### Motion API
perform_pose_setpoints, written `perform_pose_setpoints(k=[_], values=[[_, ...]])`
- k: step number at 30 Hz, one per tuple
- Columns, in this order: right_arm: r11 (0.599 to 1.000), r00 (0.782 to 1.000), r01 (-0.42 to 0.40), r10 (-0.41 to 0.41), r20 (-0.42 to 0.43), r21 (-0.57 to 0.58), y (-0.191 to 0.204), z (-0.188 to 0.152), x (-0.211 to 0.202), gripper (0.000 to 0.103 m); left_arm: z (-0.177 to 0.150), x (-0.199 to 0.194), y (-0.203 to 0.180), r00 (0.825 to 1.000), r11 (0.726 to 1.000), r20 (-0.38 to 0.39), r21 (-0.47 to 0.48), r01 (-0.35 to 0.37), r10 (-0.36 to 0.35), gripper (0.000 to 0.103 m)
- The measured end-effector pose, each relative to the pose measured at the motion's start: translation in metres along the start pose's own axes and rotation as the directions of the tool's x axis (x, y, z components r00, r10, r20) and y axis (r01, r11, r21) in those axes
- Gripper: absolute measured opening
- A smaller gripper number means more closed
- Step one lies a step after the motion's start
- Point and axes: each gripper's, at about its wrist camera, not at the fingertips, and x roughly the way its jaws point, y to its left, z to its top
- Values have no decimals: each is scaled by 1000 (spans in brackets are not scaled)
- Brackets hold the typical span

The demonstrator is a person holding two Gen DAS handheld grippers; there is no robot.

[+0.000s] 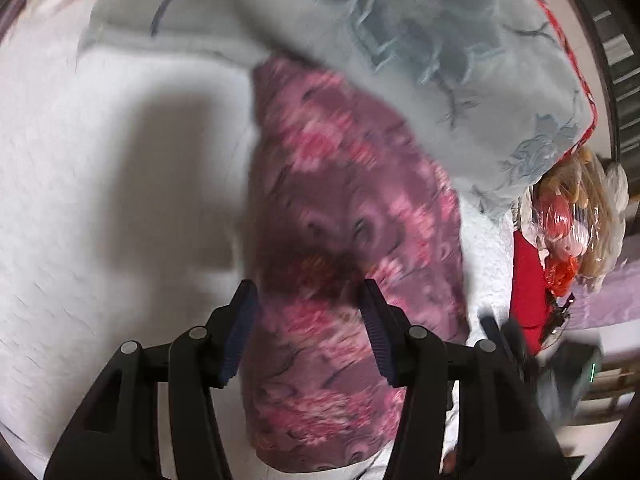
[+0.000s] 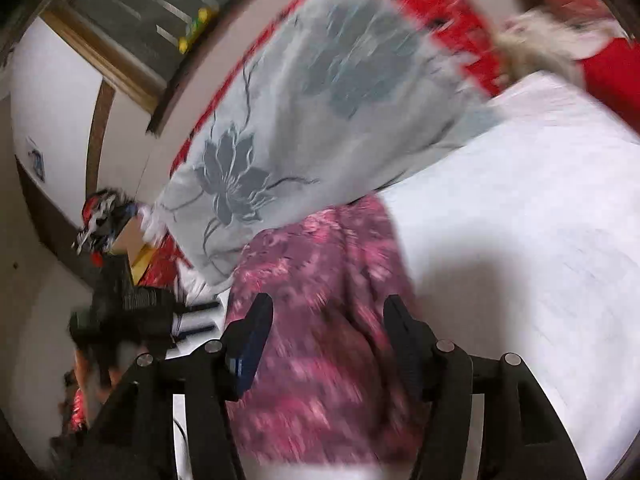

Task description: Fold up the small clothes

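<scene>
Left gripper [image 1: 308, 300]: nearest your left camera. You have its two jaws parted to a middling gap, pointing steeply down; the floral garment lies under and between them, but the pads do not press on it.
Right gripper [image 2: 328, 312]: nearest your right camera. Your two jaws stand apart here too, with the same cloth below the gap and nothing pinched.
Floral garment [image 1: 352, 216]: one piece, purple with pink flowers. It lies in a long strip on the white bedspread [image 1: 100, 160], its far end tucked just under the grey blanket's edge. Both views are blurred, so you cannot tell its folds.
Grey blanket [image 1: 360, 40]: one, pale grey with dark flower prints, heaped along the far edge of the bed and touching the garment.
Red bedding [image 2: 440, 12]: one red layer showing beyond the blanket.
Plastic bag [image 1: 576, 216]: one clear bag with red and tan contents, off the bed's right edge in the left view.
Shadows: two dark patches fall on the bedspread, one in each view, beside the garment.
</scene>
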Motion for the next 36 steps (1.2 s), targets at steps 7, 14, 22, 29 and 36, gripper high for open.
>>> perform_pose_setpoints(k=[7,14,22,29,36], values=[[965,972,131,-171,-161,-229,27,15,86,25,0,-17,4,997,998,42,26,60,-61,51],[971,981,180,-189,-47,-158,-4,24,58,8,3,11,-3,996,995,49,63,-76,73,55],[996,993,68,-72,-97,-50,-23,10,16,39,-41,-6,9,999,997,50,76,6,-9,58],[973,977,145,-169,-126,-180,-20,-32,-1,25,-84,16,-7,991,977,32,167,-133,130,62],[970,977,167,-187,-104,-174,-15,-10,-18,30,-58,-20,-26,997,993,72,116,-29,21,60]])
